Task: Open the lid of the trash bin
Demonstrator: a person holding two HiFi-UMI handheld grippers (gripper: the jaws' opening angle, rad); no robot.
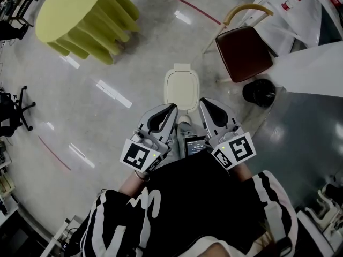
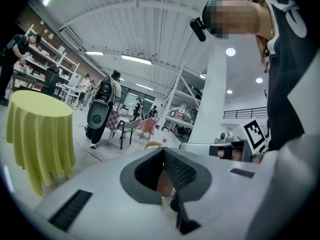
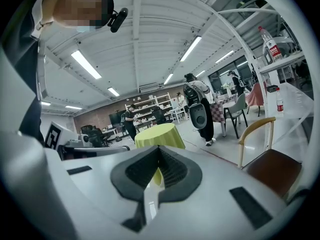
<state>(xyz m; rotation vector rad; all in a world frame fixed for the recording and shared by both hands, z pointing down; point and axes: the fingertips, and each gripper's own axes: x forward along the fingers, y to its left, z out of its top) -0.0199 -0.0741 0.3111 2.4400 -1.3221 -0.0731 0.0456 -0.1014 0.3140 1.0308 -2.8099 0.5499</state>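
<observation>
A: How are the tools held?

B: The left gripper (image 1: pixel 161 119) and right gripper (image 1: pixel 214 116) are kept close against the body, side by side. In each gripper view the jaws are seen pressed together at their tips. Nothing is held between them.

A: And the bin?

B: The trash bin (image 1: pixel 181 88) is found on the floor (image 1: pixel 107 90) just ahead of the grippers. Its cream lid (image 1: pixel 182 98) is seen lying flat and closed, and is not touched by either gripper.

A: What could go wrong?

B: The lid looks smooth and low. If it is met with closed jaws, the edge would probably be slid over rather than caught. The bin looks light and the floor glossy, so the bin could be pushed away or tipped if the lid is levered from one side. No pedal or handle can be made out.

A: What is nearby?

B: A chair (image 1: pixel 244 52) with a dark red seat and a black round object (image 1: pixel 259 92) are placed to the right of the bin and could be knocked during a wide reach. Farther left stands a round table (image 1: pixel 80 15) draped in yellow-green cloth. Beyond it lies an open hall, where people (image 2: pixel 107 91) and shelves (image 3: pixel 150 111) are seen under strip lights.
</observation>
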